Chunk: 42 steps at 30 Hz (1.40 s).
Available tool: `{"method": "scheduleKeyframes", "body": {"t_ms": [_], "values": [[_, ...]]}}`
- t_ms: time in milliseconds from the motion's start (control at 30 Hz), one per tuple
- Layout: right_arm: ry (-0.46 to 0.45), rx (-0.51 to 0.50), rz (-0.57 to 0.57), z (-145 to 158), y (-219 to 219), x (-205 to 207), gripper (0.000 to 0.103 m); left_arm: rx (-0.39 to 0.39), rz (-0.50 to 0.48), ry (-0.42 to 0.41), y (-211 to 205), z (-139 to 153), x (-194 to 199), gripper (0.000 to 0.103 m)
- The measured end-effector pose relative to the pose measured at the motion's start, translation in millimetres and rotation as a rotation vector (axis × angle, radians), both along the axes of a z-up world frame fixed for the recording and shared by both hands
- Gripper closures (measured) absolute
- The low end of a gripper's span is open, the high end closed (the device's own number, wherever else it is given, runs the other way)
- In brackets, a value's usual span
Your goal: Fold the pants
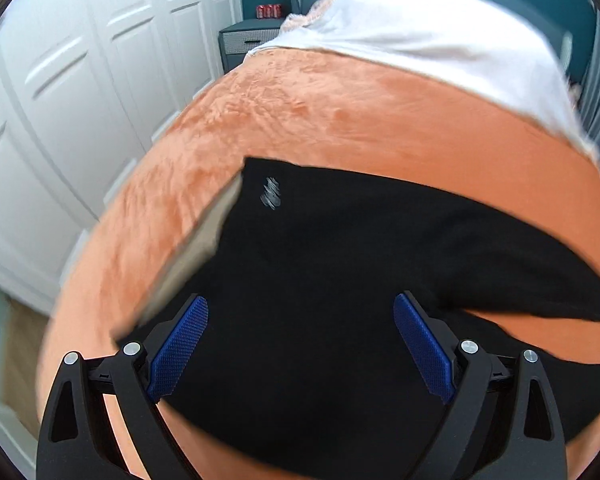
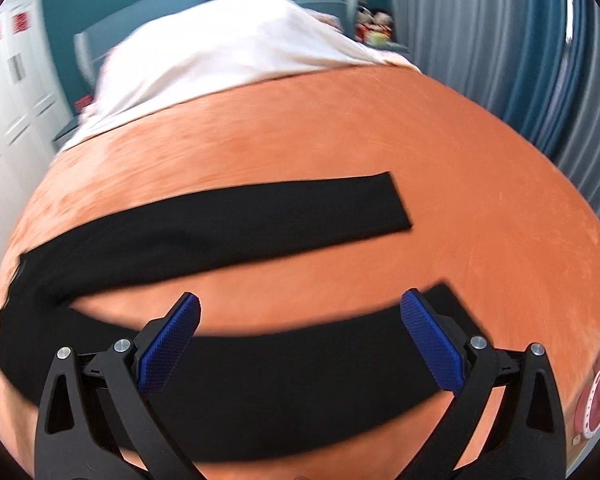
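Black pants (image 1: pixel 340 260) lie spread flat on an orange blanket (image 1: pixel 300 120) on a bed. In the left wrist view I see the waist end, with a small grey logo (image 1: pixel 271 198) near its far corner. My left gripper (image 1: pixel 300 308) is open and empty, hovering above the waist area. In the right wrist view the two legs lie apart: the far leg (image 2: pixel 260 220) runs to the right, the near leg (image 2: pixel 300 380) passes under my right gripper (image 2: pixel 300 308), which is open and empty above it.
A white sheet (image 2: pixel 228 44) covers the head of the bed. White wardrobe doors (image 1: pixel 80 100) stand at the left. A grey nightstand (image 1: pixel 248 42) with red cans is beyond. Grey-blue curtains (image 2: pixel 520 60) hang at the right. A pink round object (image 2: pixel 596 404) sits at the bed's right edge.
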State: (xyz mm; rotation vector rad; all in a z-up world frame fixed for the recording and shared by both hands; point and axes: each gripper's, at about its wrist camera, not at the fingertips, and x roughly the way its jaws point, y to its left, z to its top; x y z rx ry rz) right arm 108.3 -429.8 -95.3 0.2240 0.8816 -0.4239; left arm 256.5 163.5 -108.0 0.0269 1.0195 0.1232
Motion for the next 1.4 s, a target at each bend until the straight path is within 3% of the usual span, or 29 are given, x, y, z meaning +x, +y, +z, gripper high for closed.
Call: {"method": "scheduleKeyframes", "body": {"t_ms": [67,133,267,367,567,667,700,767,800,833,867,900,933,967,1033,1100,1200,1400], "values": [[0.019,-0.046,-0.023,-17,-34,30,0.005,0.098,0.012,0.028,12,-20,46,0.011],[0.037,-0.056,-0.071,-32,-66,58,0.005,0.135,0.058,0.067,34,-41,87,0.011],[0.039,0.055,-0.145,-61,-118,101,0.005,0.017,0.211,0.127,91,-70,146,0.011],[0.068,0.018,-0.132,-78,-129,130,0.005,-0.048,0.261,0.144,119,-88,175,0.011],[0.218,0.025,-0.103,-127,-139,179,0.005,-0.026,0.229,0.184,133,-115,202,0.009],[0.205,0.009,-0.089,-138,-131,188,0.005,-0.046,0.218,0.167,136,-118,208,0.005],[0.185,0.005,-0.087,-138,-128,187,0.008,-0.070,0.215,0.166,138,-119,211,0.005],[0.155,0.022,-0.079,-138,-126,186,0.025,-0.082,0.203,0.158,137,-118,216,0.006],[0.137,0.039,-0.069,-136,-126,185,0.043,-0.080,0.193,0.149,134,-116,217,0.010],[0.130,0.057,-0.059,-135,-126,184,0.062,-0.078,0.178,0.142,130,-114,218,0.021],[0.127,0.069,-0.051,-134,-124,183,0.068,-0.081,0.154,0.137,125,-111,219,0.027],[0.123,0.076,-0.038,-132,-122,183,0.079,-0.088,0.126,0.143,120,-109,221,0.045],[0.125,0.077,-0.024,-130,-119,182,0.087,-0.107,0.094,0.153,113,-109,223,0.070],[0.131,0.067,-0.016,-127,-115,182,0.088,-0.125,0.068,0.168,108,-110,225,0.083],[0.123,0.069,-0.010,-121,-112,177,0.090,-0.069,0.033,0.191,93,-106,223,0.093],[0.098,0.077,-0.013,-107,-112,167,0.091,-0.075,0.010,0.178,90,-95,219,0.099],[0.049,0.091,0.005,-80,-109,149,0.091,-0.165,0.006,0.107,97,-61,199,0.100],[-0.099,0.122,0.110,-14,-92,100,0.091,-0.282,-0.066,-0.023,114,20,115,0.100]]}}
